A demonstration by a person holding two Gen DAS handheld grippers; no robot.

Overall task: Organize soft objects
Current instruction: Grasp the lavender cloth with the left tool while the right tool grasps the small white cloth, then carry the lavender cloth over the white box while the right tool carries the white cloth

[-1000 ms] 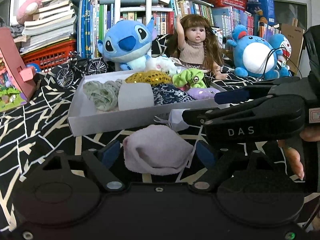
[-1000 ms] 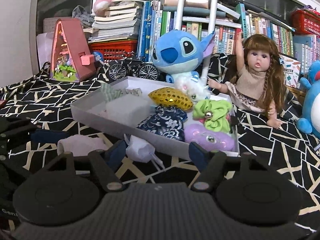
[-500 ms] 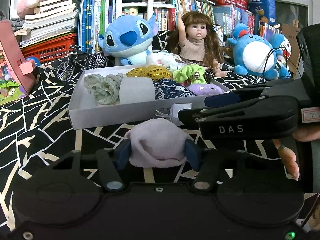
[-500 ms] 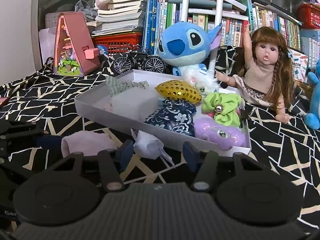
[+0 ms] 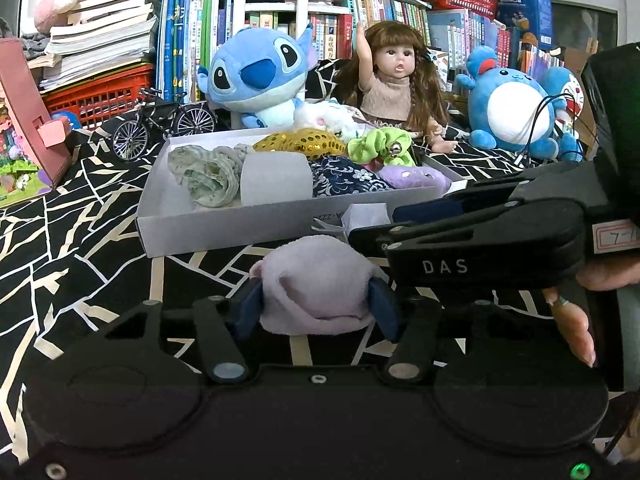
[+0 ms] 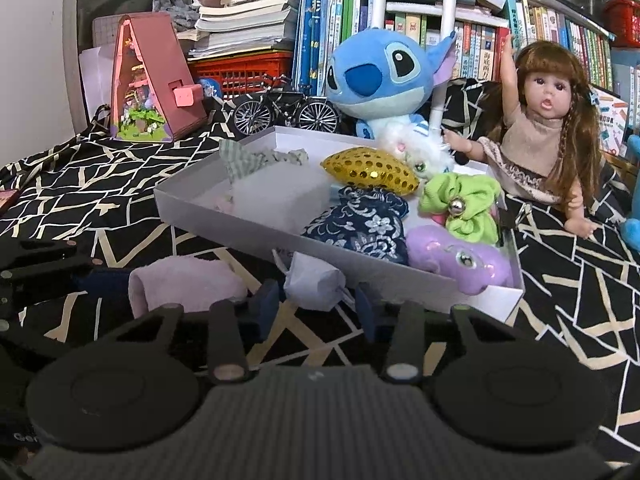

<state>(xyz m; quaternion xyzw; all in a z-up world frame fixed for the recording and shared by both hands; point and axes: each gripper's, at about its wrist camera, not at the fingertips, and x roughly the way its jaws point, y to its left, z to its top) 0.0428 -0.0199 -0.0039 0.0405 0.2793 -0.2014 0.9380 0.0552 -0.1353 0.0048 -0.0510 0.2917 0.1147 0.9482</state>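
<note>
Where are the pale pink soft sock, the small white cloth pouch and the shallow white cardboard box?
Pale pink soft sock (image 5: 316, 280), left wrist view, its middle.
Small white cloth pouch (image 6: 312, 280), right wrist view, its body.
Shallow white cardboard box (image 5: 240, 228), left wrist view, its front wall.

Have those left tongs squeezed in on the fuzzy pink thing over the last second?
Yes. The left tongs have closed inward from both sides onto the pale pink plush, which sits on the cloth just in front of the white box.

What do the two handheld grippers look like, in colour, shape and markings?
Both are matte black plastic with dark blue finger pads. The left gripper has round housings and silver pivot pins. The right gripper bears white "DAS" lettering and a handwritten label. A bare hand shows.
</note>
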